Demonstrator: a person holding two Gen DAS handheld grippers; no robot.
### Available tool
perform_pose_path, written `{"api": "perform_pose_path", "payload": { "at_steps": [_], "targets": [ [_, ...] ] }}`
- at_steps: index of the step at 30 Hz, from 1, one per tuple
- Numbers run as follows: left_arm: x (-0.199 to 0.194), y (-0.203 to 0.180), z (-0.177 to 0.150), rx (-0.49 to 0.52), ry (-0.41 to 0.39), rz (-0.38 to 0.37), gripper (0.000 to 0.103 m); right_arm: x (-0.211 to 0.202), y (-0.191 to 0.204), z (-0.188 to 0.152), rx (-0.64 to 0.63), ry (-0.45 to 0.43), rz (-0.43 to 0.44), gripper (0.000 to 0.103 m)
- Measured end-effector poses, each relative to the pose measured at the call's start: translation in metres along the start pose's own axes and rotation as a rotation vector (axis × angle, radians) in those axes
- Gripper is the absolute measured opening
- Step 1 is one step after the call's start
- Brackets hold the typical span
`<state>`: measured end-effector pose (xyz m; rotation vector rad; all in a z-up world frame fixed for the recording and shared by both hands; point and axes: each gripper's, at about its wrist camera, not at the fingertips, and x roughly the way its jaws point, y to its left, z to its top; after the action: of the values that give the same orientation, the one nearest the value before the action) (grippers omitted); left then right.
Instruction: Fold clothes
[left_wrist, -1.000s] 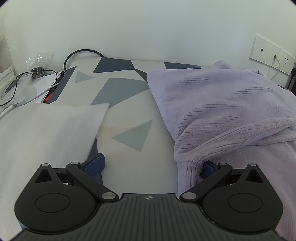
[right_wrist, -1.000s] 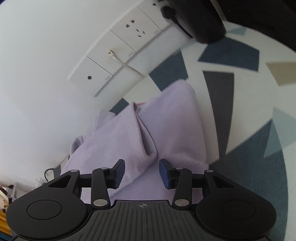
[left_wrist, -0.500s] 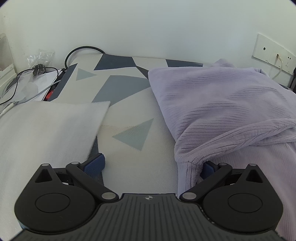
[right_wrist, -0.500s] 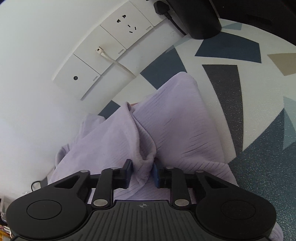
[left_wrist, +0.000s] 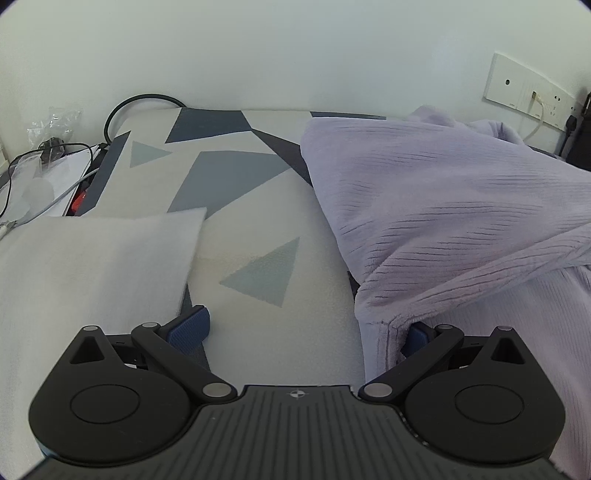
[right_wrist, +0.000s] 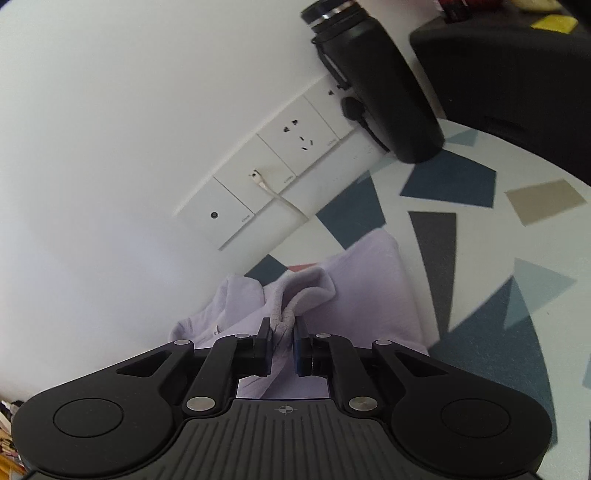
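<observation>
1. Pinching a bunched fold of the lilac garment (right_wrist: 354, 295), the right gripper (right_wrist: 282, 341) has its jaws almost together with cloth squeezed between the pads. They have just been closing: a second ago they stood apart around the fabric.
2. Its view now takes in more of the wall sockets (right_wrist: 280, 173) and a black flask (right_wrist: 376, 85) at upper right, and the gathered cloth rises off the patterned mat (right_wrist: 461, 258). I judge the lift for a fold has begun.
3. The left gripper (left_wrist: 303, 332) has barely shifted. Its jaws are spread wide; its right pad is tucked under the garment's (left_wrist: 461, 206) near corner at lower right of the frame, its left pad lies on bare mat (left_wrist: 258, 236), and nothing is clamped.
4. The garment lies heaped on the right half of the mat, running toward the wall.
5. A folded white cloth (left_wrist: 88, 266) lies at left, well apart from the garment.
6. No basket or box for clothes shows; a crumpled clear bag (left_wrist: 51, 122) sits at upper left, its contents too small to tell.
</observation>
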<state>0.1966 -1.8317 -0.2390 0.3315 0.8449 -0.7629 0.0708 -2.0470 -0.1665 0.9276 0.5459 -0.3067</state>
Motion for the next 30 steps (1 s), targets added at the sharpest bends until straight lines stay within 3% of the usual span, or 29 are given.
{"api": "perform_pose_path", "payload": {
  "at_steps": [5, 6, 10, 13, 21, 25, 30],
  "targets": [
    [0.002, 0.004, 0.002, 0.035, 0.005, -0.031, 0.103, 0.005, -0.039, -0.036, 0.096, 0.12, -0.129, 0.009],
    [0.002, 0.005, 0.003, 0.043, 0.008, -0.038, 0.103, 0.002, -0.04, -0.04, 0.1, 0.115, -0.122, 0.009],
    [0.002, 0.002, 0.001, 0.058, 0.008, -0.042, 0.103, -0.01, -0.025, -0.042, -0.005, 0.057, -0.105, 0.01],
    [-0.002, -0.002, 0.002, 0.07, 0.026, -0.034, 0.103, 0.004, -0.024, -0.044, -0.061, 0.11, -0.17, 0.012],
    [-0.023, 0.004, -0.001, 0.167, 0.074, -0.013, 0.103, -0.003, -0.021, -0.041, -0.083, 0.072, -0.293, 0.032],
    [-0.04, 0.0, 0.014, 0.145, 0.019, -0.047, 0.103, -0.014, -0.009, -0.024, -0.086, 0.017, -0.269, 0.051],
    [-0.048, -0.022, 0.043, 0.156, -0.052, -0.105, 0.103, -0.007, 0.012, -0.004, -0.179, -0.026, -0.232, 0.053]
  ]
}}
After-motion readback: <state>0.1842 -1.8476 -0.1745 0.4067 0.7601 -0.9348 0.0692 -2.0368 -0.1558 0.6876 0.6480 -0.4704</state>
